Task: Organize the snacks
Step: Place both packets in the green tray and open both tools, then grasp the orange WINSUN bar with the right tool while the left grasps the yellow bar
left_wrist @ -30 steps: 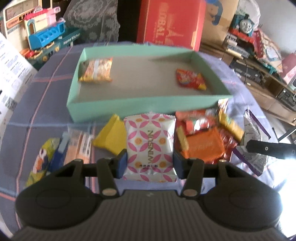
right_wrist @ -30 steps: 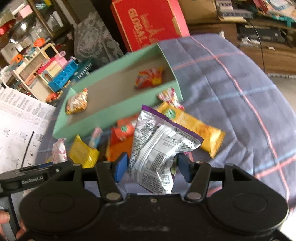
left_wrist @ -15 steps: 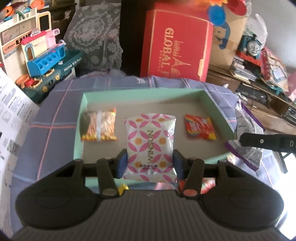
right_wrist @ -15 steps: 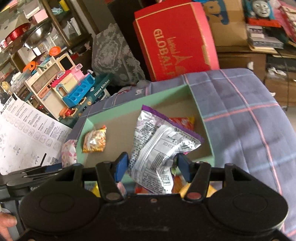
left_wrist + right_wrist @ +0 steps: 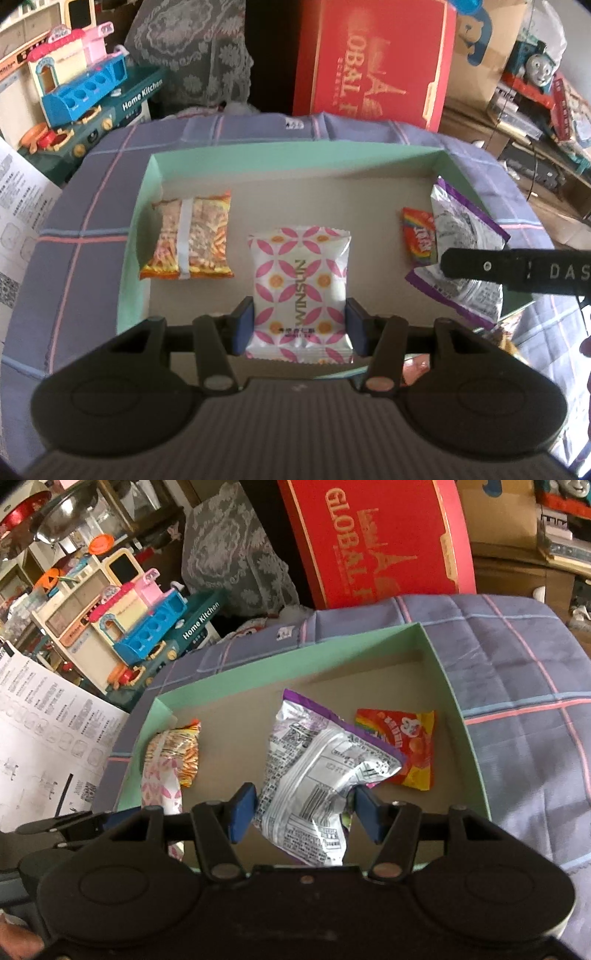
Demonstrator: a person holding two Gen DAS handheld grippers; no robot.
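My left gripper is shut on a white packet with pink petals and holds it over the middle of the green box. My right gripper is shut on a crumpled silver and purple packet over the box's right half. That packet also shows in the left wrist view. An orange noodle-snack packet lies in the box at the left and a red rainbow candy packet at the right.
The box sits on a purple plaid cloth. A red gift box stands behind it, a toy kitchen at the back left, printed paper sheets at the left. Loose snack packets lie by the box's near right corner.
Both grippers have moved forward from above the loose snack pile to over the inside of the green box, each still holding its packet.
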